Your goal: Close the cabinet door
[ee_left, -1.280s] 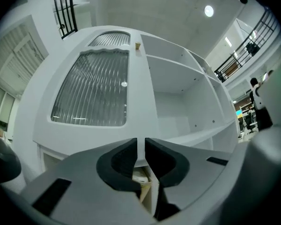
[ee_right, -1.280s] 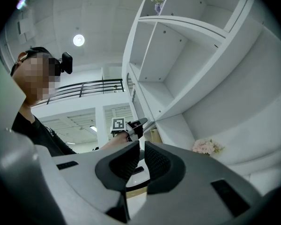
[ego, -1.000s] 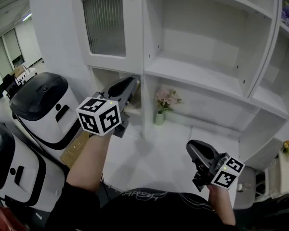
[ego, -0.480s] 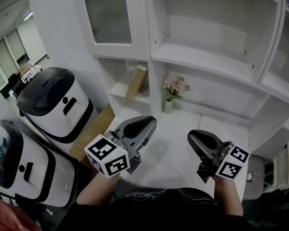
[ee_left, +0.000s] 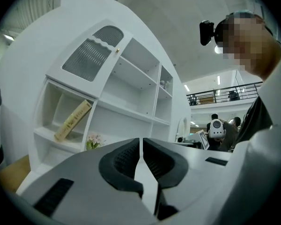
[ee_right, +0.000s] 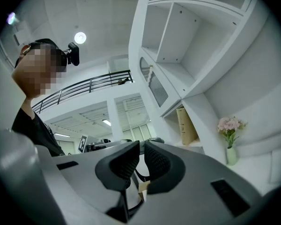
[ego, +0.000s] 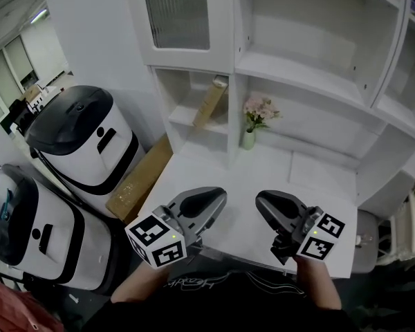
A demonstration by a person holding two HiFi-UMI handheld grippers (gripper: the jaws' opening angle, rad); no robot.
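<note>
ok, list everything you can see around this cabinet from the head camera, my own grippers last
cabinet: one, white, behind the desk, open shelves
door: one, white with ribbed glass, cabinet's top left, shut
book: one, tan, leaning in the lower left cubby
flowers: one bunch, pink, in a pale vase on the desk by the cubby wall
desk: one, white, below the shelves
cardboard: one, brown, on the floor left of the desk
machines: two, white and black, on the floor at left
left gripper: one, grey, over the desk's near edge, jaws together, empty
right gripper: one, grey, beside it, jaws together, empty
</note>
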